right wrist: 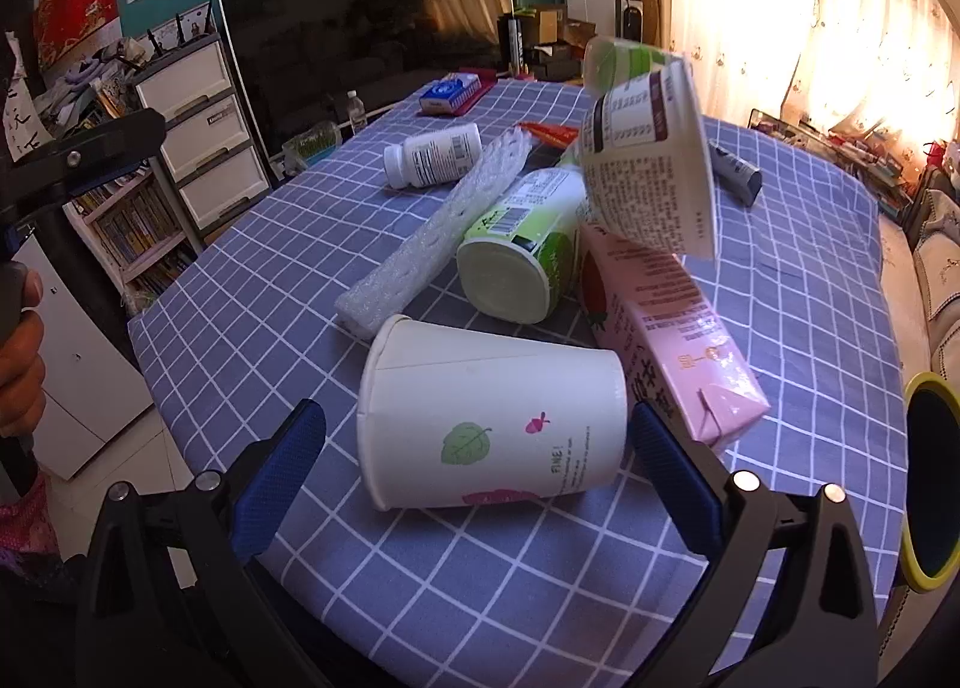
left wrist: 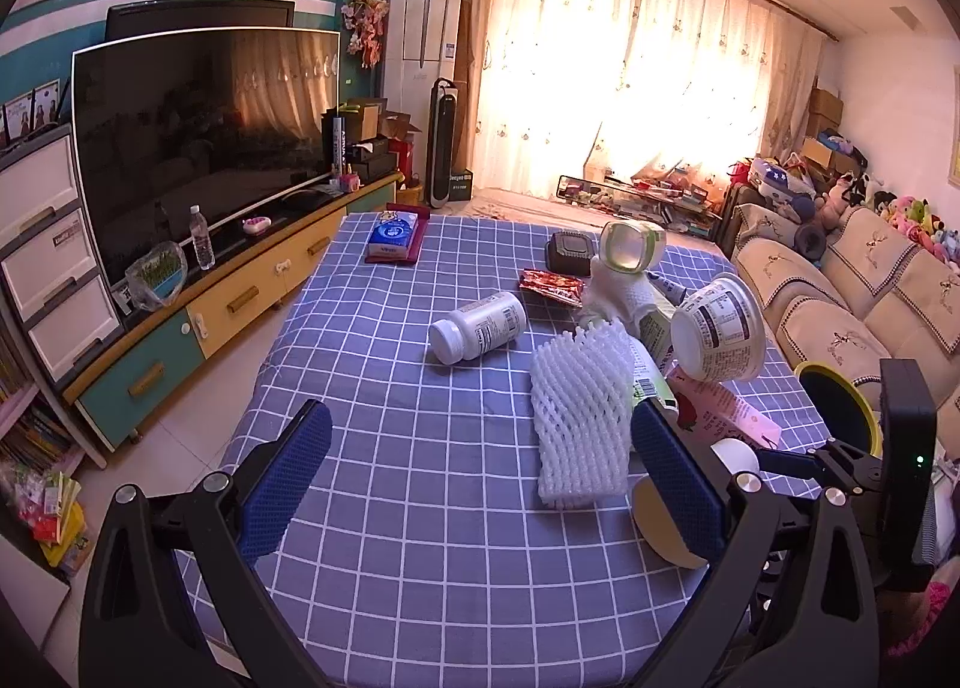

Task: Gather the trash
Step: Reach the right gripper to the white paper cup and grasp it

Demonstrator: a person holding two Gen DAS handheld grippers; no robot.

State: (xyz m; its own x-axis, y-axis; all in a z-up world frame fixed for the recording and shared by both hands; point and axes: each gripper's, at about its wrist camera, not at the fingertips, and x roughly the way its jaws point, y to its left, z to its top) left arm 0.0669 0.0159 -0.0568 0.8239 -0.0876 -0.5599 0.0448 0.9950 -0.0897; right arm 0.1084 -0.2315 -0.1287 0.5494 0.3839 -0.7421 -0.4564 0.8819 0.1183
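A white paper cup (right wrist: 492,424) with a green leaf print lies on its side between the fingers of my right gripper (right wrist: 480,478), which is open and astride it. Behind the cup lie a pink carton (right wrist: 660,328), a green-labelled bottle (right wrist: 522,262), a tilted yoghurt tub (right wrist: 651,165), a white foam net (right wrist: 432,226) and a white pill bottle (right wrist: 435,153). My left gripper (left wrist: 480,466) is open above bare cloth, holding nothing. The foam net (left wrist: 579,412) lies just ahead of its right finger and the pill bottle (left wrist: 477,328) farther ahead.
The table wears a blue checked cloth (left wrist: 420,538). On it are a tissue pack (left wrist: 393,235), a red wrapper (left wrist: 551,286), a black box (left wrist: 570,253) and a dark tube (right wrist: 735,172). A yellow-rimmed bin (right wrist: 933,478) stands at the table's right. TV cabinet left, sofa right.
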